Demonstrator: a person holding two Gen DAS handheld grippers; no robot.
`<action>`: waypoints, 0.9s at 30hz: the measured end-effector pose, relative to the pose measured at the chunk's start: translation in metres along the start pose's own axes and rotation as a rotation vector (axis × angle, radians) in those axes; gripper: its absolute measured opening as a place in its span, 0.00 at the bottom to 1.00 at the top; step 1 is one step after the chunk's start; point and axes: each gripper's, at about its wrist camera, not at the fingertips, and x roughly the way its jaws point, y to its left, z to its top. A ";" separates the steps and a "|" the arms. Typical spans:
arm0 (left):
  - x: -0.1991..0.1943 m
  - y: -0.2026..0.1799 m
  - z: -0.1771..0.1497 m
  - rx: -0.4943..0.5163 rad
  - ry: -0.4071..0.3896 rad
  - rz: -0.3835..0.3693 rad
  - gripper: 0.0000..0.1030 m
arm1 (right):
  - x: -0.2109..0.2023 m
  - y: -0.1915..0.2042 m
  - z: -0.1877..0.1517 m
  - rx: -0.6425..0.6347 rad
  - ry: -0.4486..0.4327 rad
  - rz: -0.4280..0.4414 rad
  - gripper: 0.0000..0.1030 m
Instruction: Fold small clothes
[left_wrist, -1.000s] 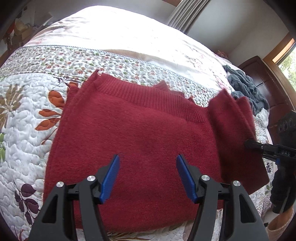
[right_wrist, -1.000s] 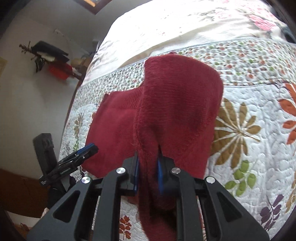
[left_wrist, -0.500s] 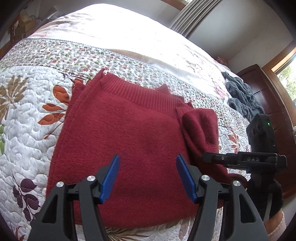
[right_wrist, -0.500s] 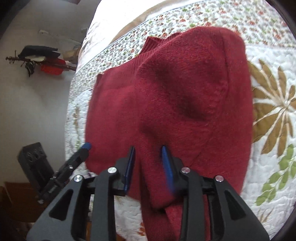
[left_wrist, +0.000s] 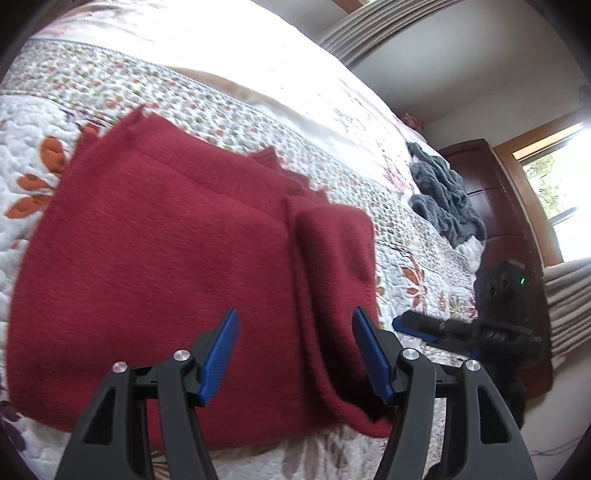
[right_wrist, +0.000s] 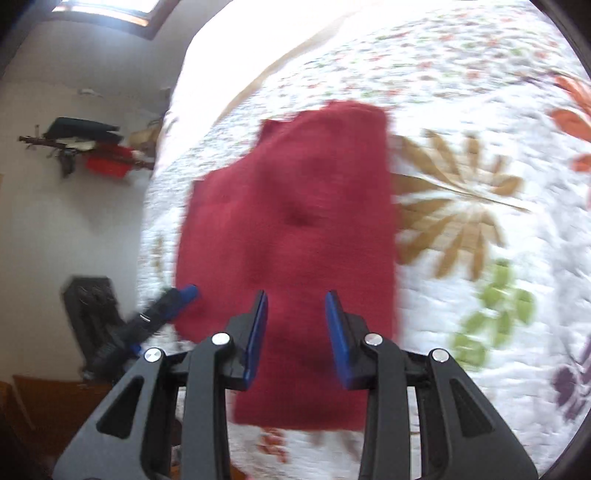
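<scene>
Sweater (left_wrist: 155, 266) was what I had on the bed (left_wrist: 280, 92), a red knit lying flat on the flowered quilt (right_wrist: 480, 229) near the edge closest to me. From the left wrist camera I judged the fold partly done: the right side, which I took for the sleeve (left_wrist: 332, 251), lay turned in over the body as a narrower strip, its lower end trailing to the hem by my left tongs (left_wrist: 295, 354). Those tongs were spread wide and gripped nothing; they hung over the hem with the strip's inner edge between the blue pads. The right tongs (right_wrist: 295, 332) were released as well, their pads parted above the cloth with nothing pinched, and in the left view I saw them off to the right of the sweater, clear of it, over the quilt. The right wrist picture was smeared by motion, so I could not read the fold lines there; it showed only a roughly oblong red shape with a notched far end. The far end had a ribbed band, and the left edge looked doubled, though I could not tell whether that side was properly folded. By my reckoning the sides were in or nearly so, and what was left was to bring one end over the other and square the bundle. A grey garment (left_wrist: 443, 195) lay bunched farther up the bed, well apart, unfolded as far as I could see, perhaps next.
</scene>
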 end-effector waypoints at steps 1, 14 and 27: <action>0.006 -0.001 0.001 -0.008 0.011 -0.009 0.63 | 0.001 -0.006 -0.006 -0.005 0.002 -0.012 0.34; 0.078 0.001 0.004 -0.155 0.133 -0.089 0.67 | 0.041 -0.009 -0.054 -0.093 0.012 -0.078 0.64; 0.073 -0.006 0.004 -0.104 0.137 -0.015 0.67 | 0.041 -0.030 -0.073 -0.116 -0.009 -0.065 0.68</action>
